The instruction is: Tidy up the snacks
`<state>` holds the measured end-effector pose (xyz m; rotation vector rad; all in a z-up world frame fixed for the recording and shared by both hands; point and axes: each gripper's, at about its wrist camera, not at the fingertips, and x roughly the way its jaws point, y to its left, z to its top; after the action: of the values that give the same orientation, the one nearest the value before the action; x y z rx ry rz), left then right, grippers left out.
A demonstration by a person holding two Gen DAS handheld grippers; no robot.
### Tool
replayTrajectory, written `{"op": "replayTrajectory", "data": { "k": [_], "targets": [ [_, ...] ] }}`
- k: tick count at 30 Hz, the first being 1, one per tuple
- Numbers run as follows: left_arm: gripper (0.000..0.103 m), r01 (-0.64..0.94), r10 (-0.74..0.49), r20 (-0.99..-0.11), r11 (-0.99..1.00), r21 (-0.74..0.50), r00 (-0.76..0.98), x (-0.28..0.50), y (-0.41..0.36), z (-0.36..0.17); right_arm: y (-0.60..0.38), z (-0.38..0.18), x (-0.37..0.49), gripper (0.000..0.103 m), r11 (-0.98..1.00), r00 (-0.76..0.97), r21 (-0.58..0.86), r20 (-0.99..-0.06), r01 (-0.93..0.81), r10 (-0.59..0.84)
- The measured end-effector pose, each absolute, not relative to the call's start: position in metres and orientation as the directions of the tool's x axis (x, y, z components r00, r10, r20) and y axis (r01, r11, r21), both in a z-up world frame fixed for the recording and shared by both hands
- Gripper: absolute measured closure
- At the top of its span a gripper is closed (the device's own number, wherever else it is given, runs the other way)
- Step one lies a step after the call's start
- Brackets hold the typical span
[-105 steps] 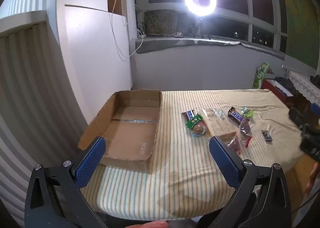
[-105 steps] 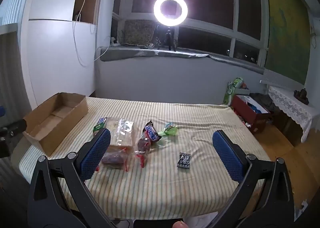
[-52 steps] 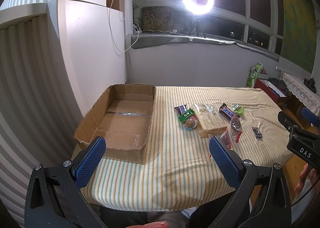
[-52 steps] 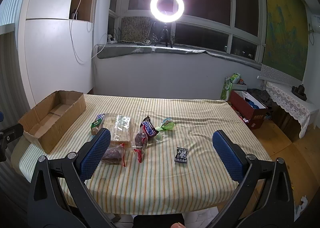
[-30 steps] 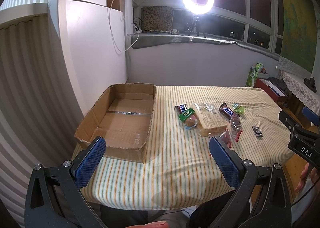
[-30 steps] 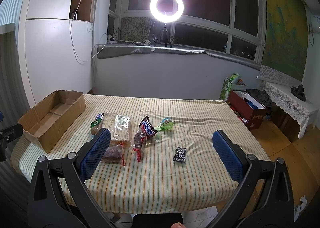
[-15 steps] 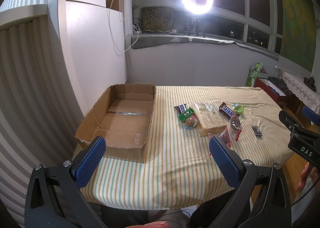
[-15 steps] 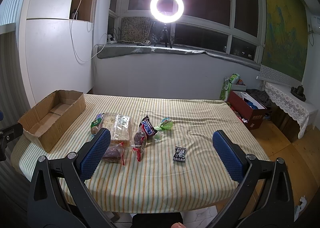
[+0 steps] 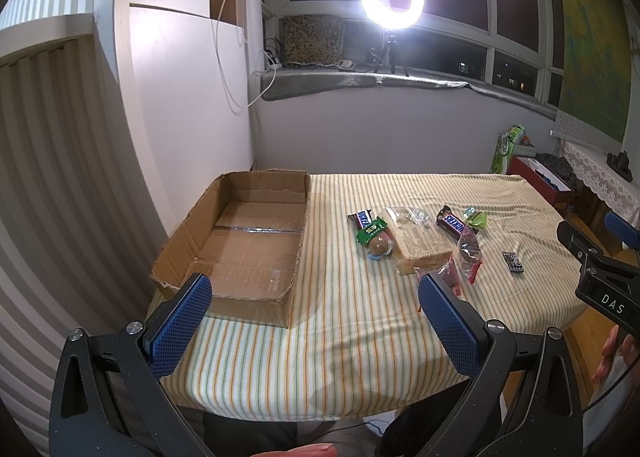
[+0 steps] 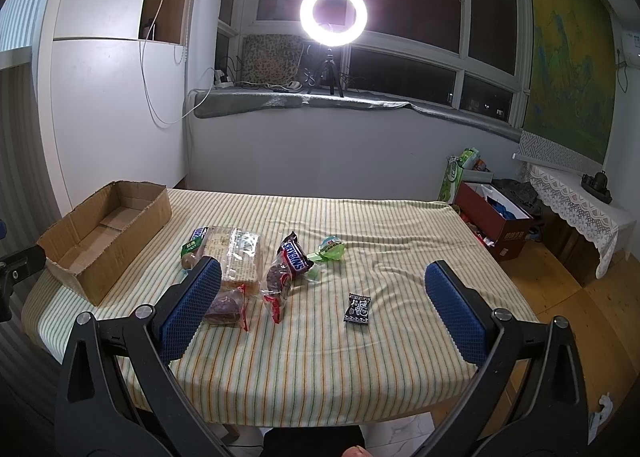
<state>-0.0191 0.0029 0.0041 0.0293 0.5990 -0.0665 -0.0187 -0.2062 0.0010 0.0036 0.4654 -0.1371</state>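
An empty cardboard box (image 9: pixel 244 245) (image 10: pixel 102 233) lies on the left of a table with a striped cloth (image 9: pixel 344 321). To its right is a cluster of snacks: a Snickers bar (image 10: pixel 295 260), a clear bag of bread (image 10: pixel 239 253), a green wrapped snack (image 9: pixel 371 232), a green candy (image 10: pixel 332 249) and a small black packet (image 10: pixel 358 309). My left gripper (image 9: pixel 314 295) hangs open above the table's near edge, in front of the box. My right gripper (image 10: pixel 322 283) is open too, held above the near edge before the snacks. Neither holds anything.
A ring light (image 10: pixel 333 15) glares from the windowsill behind the table. A white cabinet (image 9: pixel 180 105) stands left of the box. A red box (image 10: pixel 494 217) and bags sit on the wooden floor at the right, beside a lace-covered side table (image 10: pixel 580 197).
Both grippers pulled back and up from the table between 3.5 s and 1.7 s ago, so more of the table shows. In the last second they have hardly moved.
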Motion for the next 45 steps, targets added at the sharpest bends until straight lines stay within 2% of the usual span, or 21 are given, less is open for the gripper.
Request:
{"op": "replayTrajectory", "data": {
  "k": [15, 21, 25, 29, 34, 38, 41, 45],
  "targets": [
    [0.001, 0.077, -0.052, -0.569, 0.997, 0.019, 0.821, -0.019, 0.0, 0.004, -0.211, -0.004, -0.023, 0.0, 0.99, 0.879, -0.02, -0.458, 0.137, -0.13],
    [0.001, 0.078, -0.05, -0.584, 0.997, 0.024, 0.81, -0.016, -0.004, -0.003, -0.217, -0.023, -0.017, 0.0, 0.99, 0.862, -0.01, -0.492, 0.138, -0.125],
    [0.001, 0.086, -0.06, -0.61, 0.996, 0.013, 0.79, -0.01, -0.01, -0.024, -0.221, -0.063, -0.009, 0.0, 0.991, 0.817, -0.003, -0.565, 0.135, -0.114],
    [0.001, 0.122, -0.105, -0.671, 0.992, -0.022, 0.734, -0.005, -0.021, -0.069, -0.223, -0.107, -0.007, 0.0, 0.992, 0.758, 0.008, -0.647, 0.125, -0.09],
    [0.001, 0.153, -0.181, -0.773, 0.982, -0.109, 0.609, 0.0, -0.028, -0.13, -0.229, -0.136, -0.012, 0.0, 0.992, 0.726, 0.017, -0.683, 0.127, -0.081],
    [0.001, 0.166, -0.172, -0.749, 0.983, -0.084, 0.64, -0.004, -0.036, -0.131, -0.237, -0.134, -0.011, 0.0, 0.99, 0.733, 0.025, -0.674, 0.141, -0.088],
    [0.001, 0.182, -0.213, -0.754, 0.975, -0.125, 0.621, 0.003, -0.04, -0.127, -0.241, -0.132, -0.008, 0.0, 0.989, 0.736, 0.025, -0.671, 0.145, -0.091],
    [0.001, 0.192, -0.218, -0.747, 0.974, -0.122, 0.628, 0.013, -0.045, -0.126, -0.246, -0.137, 0.002, 0.0, 0.989, 0.727, 0.031, -0.681, 0.148, -0.087]
  ]
}}
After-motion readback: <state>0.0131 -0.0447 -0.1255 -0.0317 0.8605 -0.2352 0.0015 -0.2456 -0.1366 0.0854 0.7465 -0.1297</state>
